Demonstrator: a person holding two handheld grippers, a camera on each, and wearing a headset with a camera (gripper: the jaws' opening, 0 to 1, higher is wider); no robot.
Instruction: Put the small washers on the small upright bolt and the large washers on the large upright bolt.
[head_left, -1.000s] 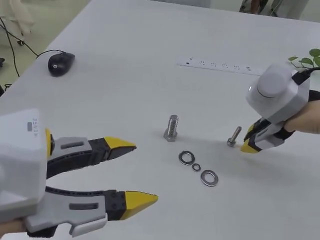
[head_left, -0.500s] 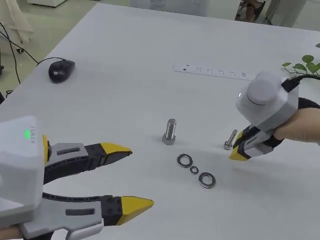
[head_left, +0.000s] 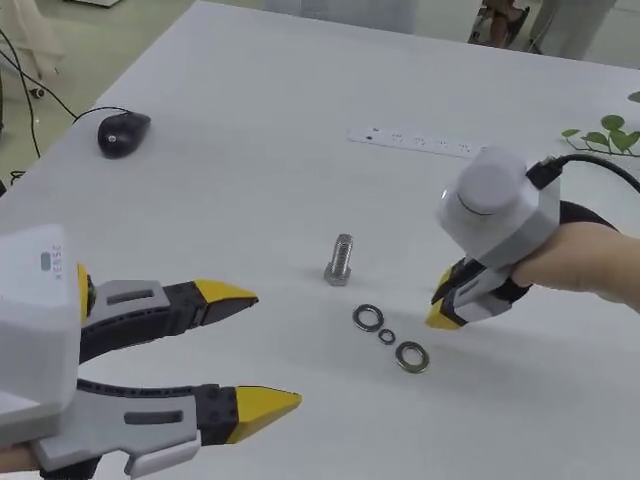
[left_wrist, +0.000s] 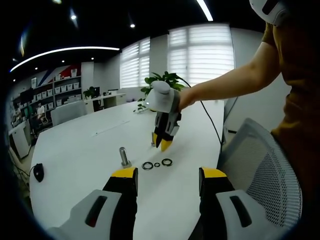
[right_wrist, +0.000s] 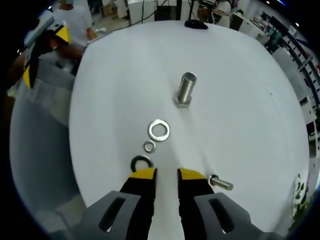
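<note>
A large bolt (head_left: 340, 260) stands upright mid-table. Just in front of it lie three washers in a row: a large washer (head_left: 368, 318), a small washer (head_left: 386, 337) and a second large washer (head_left: 411, 356). My right gripper (head_left: 443, 306) hovers just right of the row, jaws a narrow gap apart with nothing between them. In the right gripper view (right_wrist: 166, 172) the nearest washer (right_wrist: 141, 162) lies at its left jaw tip, and the small bolt (right_wrist: 220, 183) is just right of its right jaw. My left gripper (head_left: 255, 350) is open and empty at the near left.
A black mouse (head_left: 123, 131) lies at the far left of the white table (head_left: 250, 170). A white power strip (head_left: 412, 141) lies at the back, with a plant (head_left: 610, 135) at the right edge. A mesh chair (left_wrist: 260, 165) stands beside the table.
My right gripper has moved left, away from the small bolt and toward the washers, and now hides that bolt in the head view. The left gripper has hardly moved.
</note>
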